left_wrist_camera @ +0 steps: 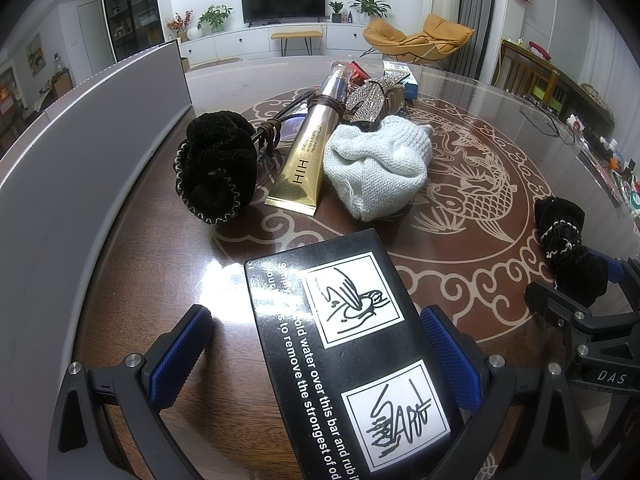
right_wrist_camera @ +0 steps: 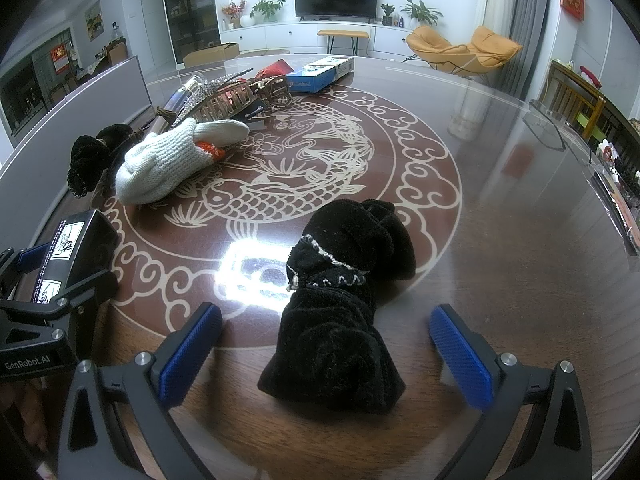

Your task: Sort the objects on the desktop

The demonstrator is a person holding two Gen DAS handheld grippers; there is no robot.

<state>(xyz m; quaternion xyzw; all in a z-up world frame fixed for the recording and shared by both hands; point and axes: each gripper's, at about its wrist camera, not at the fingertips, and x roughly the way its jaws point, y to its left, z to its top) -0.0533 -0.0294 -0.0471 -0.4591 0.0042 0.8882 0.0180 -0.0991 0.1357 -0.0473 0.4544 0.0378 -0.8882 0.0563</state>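
Observation:
A black box [left_wrist_camera: 344, 344] printed with white pictograms and text lies between the fingers of my left gripper [left_wrist_camera: 318, 356]. It sits against the right pad, and a gap shows at the left pad [left_wrist_camera: 184, 352], so the gripper is open. The same box [right_wrist_camera: 76, 252] appears at the left of the right wrist view. A black velvet scrunchie [right_wrist_camera: 340, 320] with pale stitching rests on the table between the spread fingers of my right gripper [right_wrist_camera: 324, 356]. That gripper is open, and neither pad touches the scrunchie.
A pile sits further back on the round fish-patterned table [left_wrist_camera: 460, 208]: a second black scrunchie [left_wrist_camera: 216, 168], a gold tube [left_wrist_camera: 304, 160], a white knit glove [left_wrist_camera: 376, 164], a rhinestone hair clip [left_wrist_camera: 368, 96] and a blue box [right_wrist_camera: 320, 72]. A grey panel [left_wrist_camera: 80, 152] stands left. Glasses [right_wrist_camera: 552, 128] lie far right.

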